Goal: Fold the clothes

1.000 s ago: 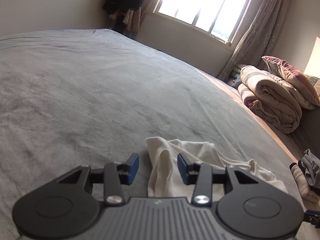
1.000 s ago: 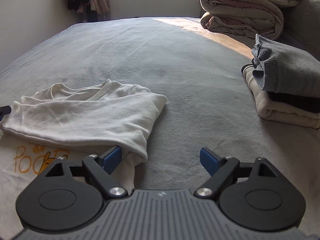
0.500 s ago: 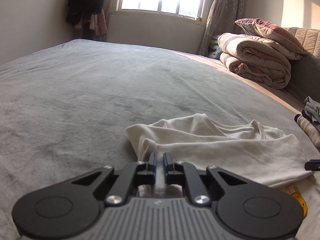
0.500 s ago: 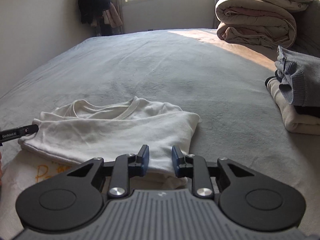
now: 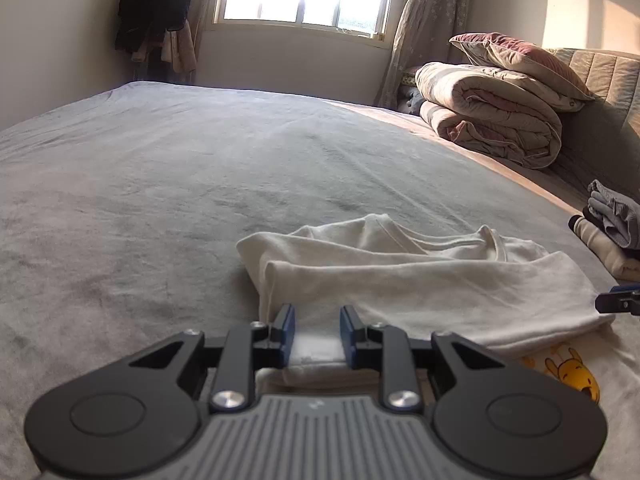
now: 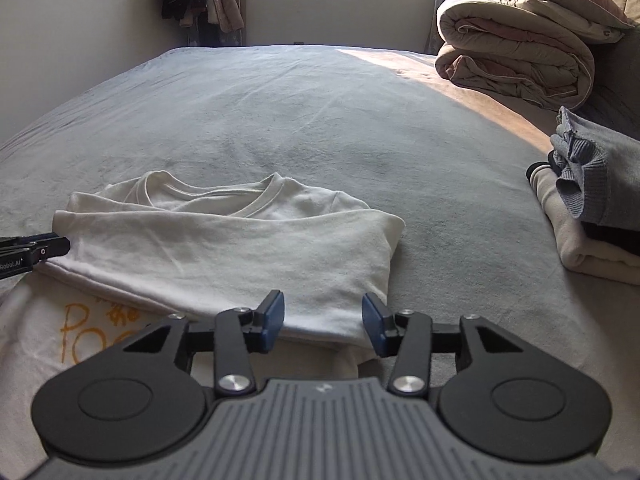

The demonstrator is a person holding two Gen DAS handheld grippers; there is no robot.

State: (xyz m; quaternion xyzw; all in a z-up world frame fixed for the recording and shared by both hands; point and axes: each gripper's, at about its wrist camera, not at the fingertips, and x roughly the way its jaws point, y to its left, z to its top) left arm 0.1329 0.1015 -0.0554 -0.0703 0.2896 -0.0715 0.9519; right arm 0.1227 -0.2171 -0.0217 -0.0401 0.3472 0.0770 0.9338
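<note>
A white T-shirt point(image 5: 420, 280) with a yellow cartoon print point(image 5: 568, 368) lies on the grey bed, its upper part folded down over the lower part. My left gripper point(image 5: 317, 330) is at the shirt's left end. Its jaws are opening, and a strip of the white cloth lies loose between the blue pads point(image 5: 287, 330). My right gripper point(image 6: 323, 322) is at the right end of the shirt point(image 6: 224, 248). Its jaws are opening too, wide apart over the folded edge without pressing it. Each wrist view shows a tip of the other gripper at its edge.
A stack of folded clothes point(image 6: 592, 208) with a grey knit on top sits to the right of the shirt. A rolled duvet point(image 5: 496, 128) and a pillow lie at the far right by the headboard. The grey bedsheet point(image 5: 200, 180) stretches towards the window and some hanging dark clothes point(image 5: 152, 12).
Both grippers stood open a second ago, closed on the shirt's folded edge half a second ago, and have now parted again. The left view has rolled level; the right gripper shifted sideways.
</note>
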